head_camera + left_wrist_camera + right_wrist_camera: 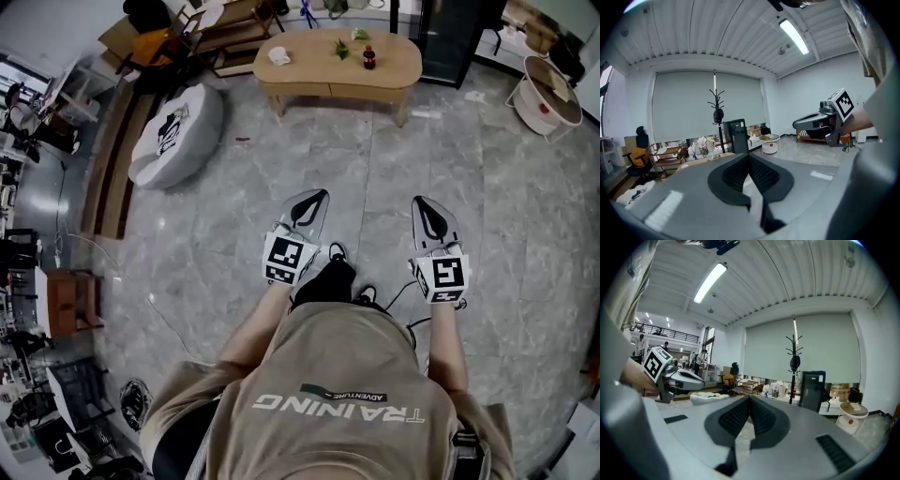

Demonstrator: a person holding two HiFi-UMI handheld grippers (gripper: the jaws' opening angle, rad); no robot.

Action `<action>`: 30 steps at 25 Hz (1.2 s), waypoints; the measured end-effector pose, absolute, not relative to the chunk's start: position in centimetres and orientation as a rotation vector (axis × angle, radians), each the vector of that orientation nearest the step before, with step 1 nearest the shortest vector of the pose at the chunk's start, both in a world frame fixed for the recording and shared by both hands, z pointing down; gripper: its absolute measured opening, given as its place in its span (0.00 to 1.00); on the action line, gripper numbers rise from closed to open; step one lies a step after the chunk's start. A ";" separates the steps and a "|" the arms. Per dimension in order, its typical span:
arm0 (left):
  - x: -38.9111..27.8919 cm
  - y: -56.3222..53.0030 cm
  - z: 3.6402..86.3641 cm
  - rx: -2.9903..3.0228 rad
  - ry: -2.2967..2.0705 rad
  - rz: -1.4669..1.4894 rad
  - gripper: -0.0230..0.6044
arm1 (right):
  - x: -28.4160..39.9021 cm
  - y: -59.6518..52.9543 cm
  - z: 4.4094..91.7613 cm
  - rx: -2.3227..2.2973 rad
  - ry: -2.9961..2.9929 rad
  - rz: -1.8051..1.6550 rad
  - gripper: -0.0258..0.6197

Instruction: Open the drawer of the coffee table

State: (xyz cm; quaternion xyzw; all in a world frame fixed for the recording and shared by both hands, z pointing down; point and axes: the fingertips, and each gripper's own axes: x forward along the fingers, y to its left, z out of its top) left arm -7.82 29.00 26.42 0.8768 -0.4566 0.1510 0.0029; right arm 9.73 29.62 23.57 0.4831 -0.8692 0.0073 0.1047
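newbie: where's the drawer even at? can't spot it.

me: top middle of the head view. the coffee table [403,64] sits across the grey floor [375,187], well apart from me. the drawer [298,91] looks like the panel under the tabletop on the side facing me. seems closed, nothing done on it yet.

newbie: and your claws?

me: my left claw [314,200] and right claw [427,208] are both clenched on nothing, pads pressed together. i've got them side by side in the middle of the frame, pointing toward the table. my guess is there's no reason to spread them until i'm close enough to catch the drawer front.

newbie: anything in the way?

me: nah, the bean bag [178,131] is off to the upper left. there's a bottle [368,58] standing on the tabletop though, so i'd pull gently.
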 end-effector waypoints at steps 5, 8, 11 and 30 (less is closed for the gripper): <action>-9.0 24.2 26.9 2.740 -1.397 0.445 0.05 | 8.4 26.0 23.4 1.398 -2.514 0.003 0.04; -9.1 20.4 24.8 2.788 -1.355 0.374 0.05 | 7.9 23.0 21.8 1.423 -2.495 -0.013 0.05; -10.0 17.5 25.0 2.809 -1.323 0.371 0.05 | 7.2 20.7 22.4 1.454 -2.465 0.015 0.05; -16.4 9.5 30.1 2.593 -1.387 0.423 0.05 | 3.2 10.3 24.3 1.401 -2.523 0.152 0.05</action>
